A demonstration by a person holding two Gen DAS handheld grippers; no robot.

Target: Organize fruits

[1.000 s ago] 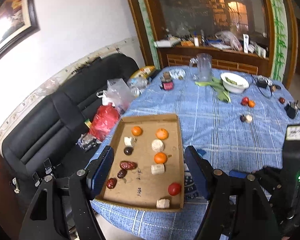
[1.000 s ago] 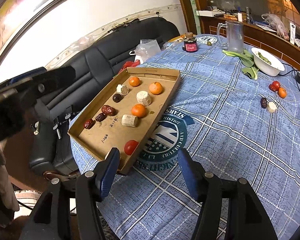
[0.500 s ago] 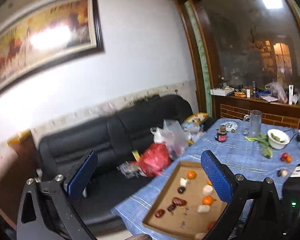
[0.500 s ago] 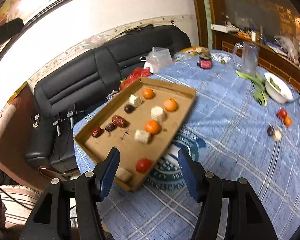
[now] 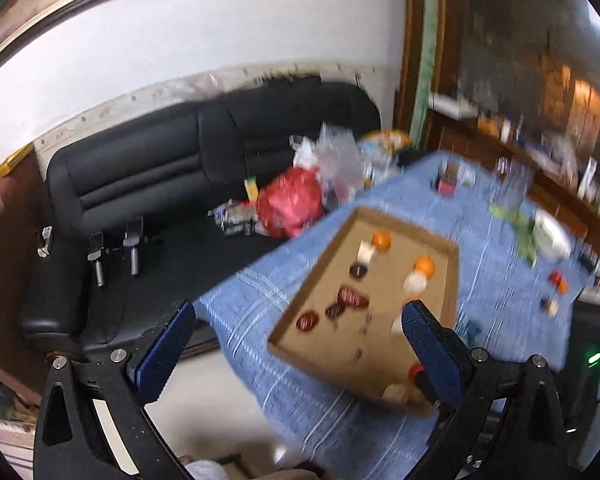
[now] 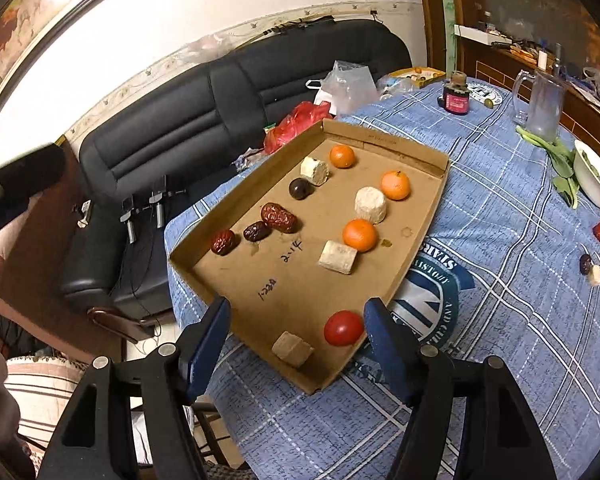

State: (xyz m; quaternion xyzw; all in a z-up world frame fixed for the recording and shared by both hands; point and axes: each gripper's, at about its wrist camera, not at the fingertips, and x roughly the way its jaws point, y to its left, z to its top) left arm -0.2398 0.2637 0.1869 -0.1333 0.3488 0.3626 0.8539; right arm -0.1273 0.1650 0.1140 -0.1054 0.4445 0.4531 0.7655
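Fruit sits sorted in a shallow cardboard tray (image 6: 416,222) on the blue checked tablecloth (image 6: 500,320): three oranges (image 6: 359,234), dark red dates (image 6: 278,218), pale cut chunks (image 6: 338,257) and a red tomato (image 6: 343,328) near the front wall. A small loose group of fruit (image 6: 598,252) lies well apart on the cloth, beside a white bowl (image 6: 596,182), and by judgement remains to be collected. Right gripper (image 6: 298,354) hangs over the tray's near corner, fingers spread wide and empty. Left gripper (image 5: 300,344) is likewise wide open, holding nothing; its view is blurred. Handling assessment: the tomato looks smooth, slippery and easily bruised, so a light squeeze across its widest part is advised. Oranges appear firmer. Dates are small and wrinkled, probably best pinched across the short side.
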